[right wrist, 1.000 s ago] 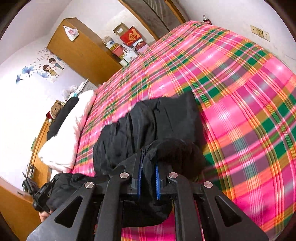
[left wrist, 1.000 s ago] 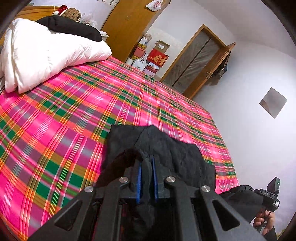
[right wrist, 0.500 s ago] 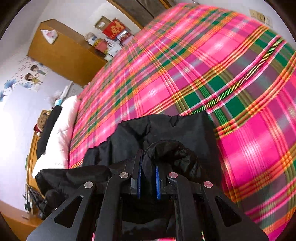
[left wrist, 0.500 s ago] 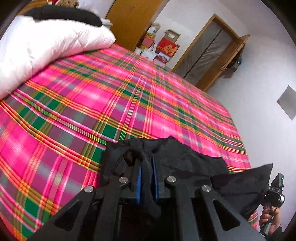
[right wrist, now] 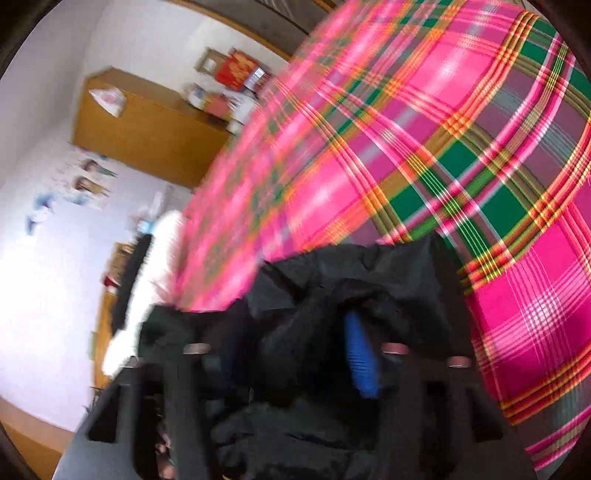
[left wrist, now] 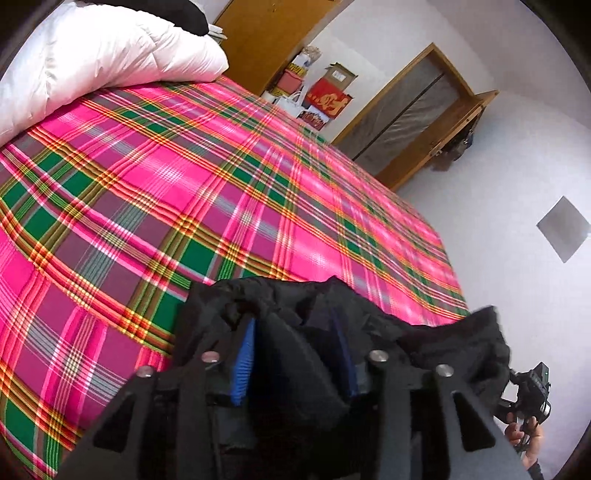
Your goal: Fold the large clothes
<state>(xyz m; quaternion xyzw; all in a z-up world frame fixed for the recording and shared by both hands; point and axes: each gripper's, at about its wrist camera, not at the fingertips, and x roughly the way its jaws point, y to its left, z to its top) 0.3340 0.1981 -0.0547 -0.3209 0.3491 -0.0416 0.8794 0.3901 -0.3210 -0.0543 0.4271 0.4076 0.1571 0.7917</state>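
Bed (left wrist: 155, 206) under pink-green plaid sheet, filling most of both views. White duvet (left wrist: 92, 59) bunched at head end, black item on top of it. Wooden wardrobe (left wrist: 273, 33) past the bed; beside it stacked boxes (left wrist: 325, 92), contents not visible, red one with gold character in front. Wooden door frame (left wrist: 417, 114) on the white wall.

Black garment (left wrist: 369, 325) at near edge of bed, bunched, draped over both grippers, upper hem lying on sheet.

Left gripper (left wrist: 295, 354): jaws spread wide, blue pads exposed, cloth folds lying between and over them; no clamping seen. Right gripper (right wrist: 291, 354): view motion-blurred, jaws likewise apart, one blue pad (right wrist: 360, 356) clear, cloth heaped loosely in the gap. Right hand (left wrist: 524, 437) seen low in left view, wrapped around its handle.
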